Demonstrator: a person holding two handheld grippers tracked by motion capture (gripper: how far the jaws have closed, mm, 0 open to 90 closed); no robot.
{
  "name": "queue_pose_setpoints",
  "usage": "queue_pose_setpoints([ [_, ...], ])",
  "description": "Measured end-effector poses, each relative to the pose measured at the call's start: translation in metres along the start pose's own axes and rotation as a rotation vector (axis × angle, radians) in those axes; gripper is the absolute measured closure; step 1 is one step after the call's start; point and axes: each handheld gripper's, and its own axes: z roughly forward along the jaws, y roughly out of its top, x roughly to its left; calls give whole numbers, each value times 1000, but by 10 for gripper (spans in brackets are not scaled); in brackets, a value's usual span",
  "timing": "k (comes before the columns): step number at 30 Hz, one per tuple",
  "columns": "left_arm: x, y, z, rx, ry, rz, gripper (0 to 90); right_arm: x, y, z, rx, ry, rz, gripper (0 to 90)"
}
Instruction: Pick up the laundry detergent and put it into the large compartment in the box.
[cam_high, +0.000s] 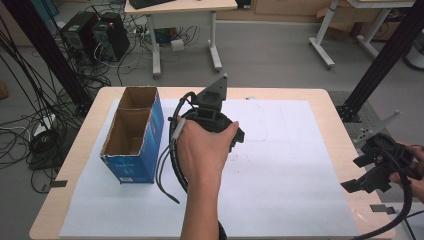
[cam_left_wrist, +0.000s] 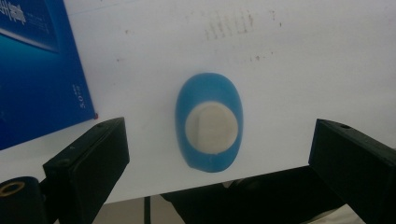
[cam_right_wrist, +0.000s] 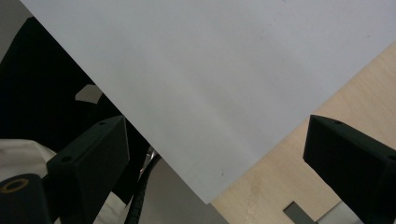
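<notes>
One blue oval piece (cam_left_wrist: 208, 123) between wide-open left claw (cam_left_wrist: 219, 154); right claw (cam_right_wrist: 215, 158) open, empty; one box (cam_high: 134, 134).

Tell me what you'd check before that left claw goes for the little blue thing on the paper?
1. Left gripper open wide enough: ok, its jaws stand far apart on either side of the blue object.
2. Blue object with a white round top centred between the jaws: ok, in the left gripper view.
3. Object lying free on the white paper: ok, apart from the blue cardboard box.
4. Height above the object: cannot tell.
5. Right gripper out of the way: ok, it sits at the table's right edge, jaws open and holding nothing.
6. Box open on top: ok, two open compartments.
</notes>
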Motion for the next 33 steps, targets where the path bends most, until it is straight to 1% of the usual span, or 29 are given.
queue_pose_setpoints([
  [11,-3,1,17,21,13,-19,52,-3,-7,0,2,3,6,65],
  [13,-2,2,19,26,12,-17,53,-3,-7,0,7,3,5,65],
  [14,-2,3,23,29,12,-22,52,-3,-7,1,10,3,5,65],
  [16,-1,3,25,33,10,-20,52,-3,-6,1,10,4,2,65],
  [17,-2,5,30,40,15,-22,52,-3,-6,2,11,4,3,65],
  [18,-2,5,30,40,15,-22,52,-2,-5,2,14,3,4,65],
  [27,0,10,49,67,12,-31,53,-2,-3,2,20,2,-2,64],
  [33,1,12,57,81,13,-35,54,-3,-3,4,25,3,2,64],
])
